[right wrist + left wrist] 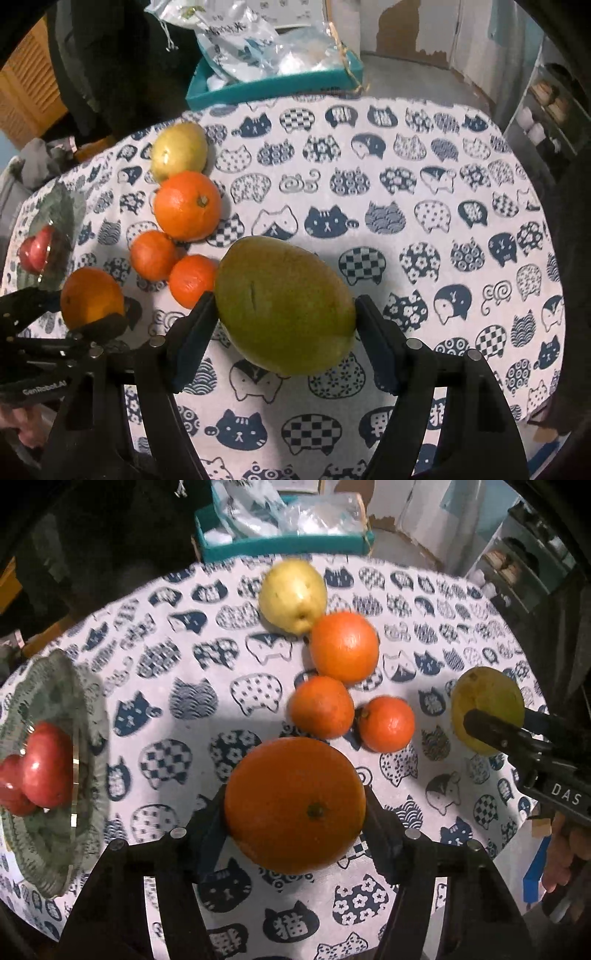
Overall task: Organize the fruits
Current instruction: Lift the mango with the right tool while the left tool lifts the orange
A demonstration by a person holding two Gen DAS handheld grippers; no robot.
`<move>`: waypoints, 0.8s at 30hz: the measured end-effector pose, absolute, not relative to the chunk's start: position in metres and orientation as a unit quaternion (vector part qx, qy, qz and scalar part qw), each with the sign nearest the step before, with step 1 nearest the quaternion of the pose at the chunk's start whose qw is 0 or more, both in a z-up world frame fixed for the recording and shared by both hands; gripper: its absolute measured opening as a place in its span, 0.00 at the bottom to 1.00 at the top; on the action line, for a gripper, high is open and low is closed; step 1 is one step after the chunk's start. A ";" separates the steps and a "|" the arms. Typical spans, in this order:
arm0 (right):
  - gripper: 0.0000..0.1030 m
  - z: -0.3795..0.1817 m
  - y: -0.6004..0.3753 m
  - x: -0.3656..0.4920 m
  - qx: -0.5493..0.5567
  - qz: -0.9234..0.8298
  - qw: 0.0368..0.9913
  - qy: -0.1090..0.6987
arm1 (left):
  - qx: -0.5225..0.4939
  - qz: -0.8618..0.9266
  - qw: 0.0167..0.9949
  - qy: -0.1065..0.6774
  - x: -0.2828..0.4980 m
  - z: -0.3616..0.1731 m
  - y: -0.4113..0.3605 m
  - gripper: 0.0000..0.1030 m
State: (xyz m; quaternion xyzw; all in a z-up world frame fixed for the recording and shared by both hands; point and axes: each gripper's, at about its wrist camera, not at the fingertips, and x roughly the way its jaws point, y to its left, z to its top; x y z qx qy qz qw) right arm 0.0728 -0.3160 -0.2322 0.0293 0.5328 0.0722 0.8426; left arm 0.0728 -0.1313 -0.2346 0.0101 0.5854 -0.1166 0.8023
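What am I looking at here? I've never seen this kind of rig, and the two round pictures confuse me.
There is no robot: a person holds a two-finger gripper in each hand, each with a fisheye camera looking along its fingers.

The left camera shows the left gripper clamped on a big orange. The right camera shows the right gripper clamped on a green mango.

On the cat-print tablecloth lie a yellow pear, another orange and two tangerines. At the left a patterned bowl holds red apples.
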 end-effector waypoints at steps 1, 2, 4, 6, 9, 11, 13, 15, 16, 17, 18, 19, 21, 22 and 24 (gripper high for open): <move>0.73 -0.228 -0.315 0.071 0.027 0.072 0.845 0.528 | 0.008 -0.117 0.806 0.581 0.072 -0.231 -0.128 0.66; 0.73 -0.225 -0.315 0.071 0.025 0.073 0.848 0.525 | 0.006 -0.116 0.810 0.575 0.070 -0.225 -0.125 0.66; 0.73 -0.216 -0.311 0.070 0.021 0.074 0.852 0.517 | 0.008 -0.114 0.818 0.564 0.067 -0.215 -0.120 0.66; 0.73 -0.208 -0.309 0.069 0.021 0.079 0.857 0.508 | 0.008 -0.110 0.829 0.549 0.064 -0.202 -0.115 0.66; 0.73 -0.193 -0.305 0.066 0.018 0.083 0.865 0.495 | 0.002 -0.108 0.840 0.532 0.063 -0.186 -0.109 0.66; 0.73 -0.184 -0.302 0.065 0.014 0.085 0.870 0.485 | -0.002 -0.106 0.845 0.524 0.063 -0.178 -0.108 0.66; 0.73 -0.176 -0.300 0.063 0.013 0.087 0.875 0.477 | -0.005 -0.104 0.851 0.515 0.061 -0.170 -0.104 0.66; 0.73 -0.166 -0.298 0.061 0.010 0.089 0.880 0.467 | -0.009 -0.101 0.856 0.506 0.060 -0.161 -0.099 0.66; 0.73 -0.162 -0.296 0.060 0.008 0.090 0.882 0.462 | -0.009 -0.100 0.859 0.502 0.059 -0.158 -0.097 0.66; 0.73 -0.156 -0.295 0.058 0.005 0.092 0.885 0.457 | -0.009 -0.098 0.863 0.496 0.058 -0.153 -0.094 0.66; 0.73 -0.151 -0.293 0.057 0.002 0.093 0.887 0.452 | -0.009 -0.097 0.865 0.493 0.056 -0.150 -0.093 0.66; 0.73 -0.147 -0.292 0.056 0.000 0.094 0.889 0.447 | -0.008 -0.095 0.868 0.487 0.055 -0.145 -0.091 0.66; 0.73 -0.138 -0.289 0.054 0.003 0.101 0.893 0.438 | -0.008 -0.091 0.874 0.478 0.052 -0.137 -0.087 0.66; 0.73 -0.134 -0.288 0.053 0.005 0.103 0.895 0.435 | -0.010 -0.091 0.876 0.474 0.051 -0.133 -0.085 0.66; 0.73 -0.127 -0.286 0.052 0.006 0.110 0.897 0.428 | -0.012 -0.090 0.881 0.464 0.047 -0.124 -0.080 0.66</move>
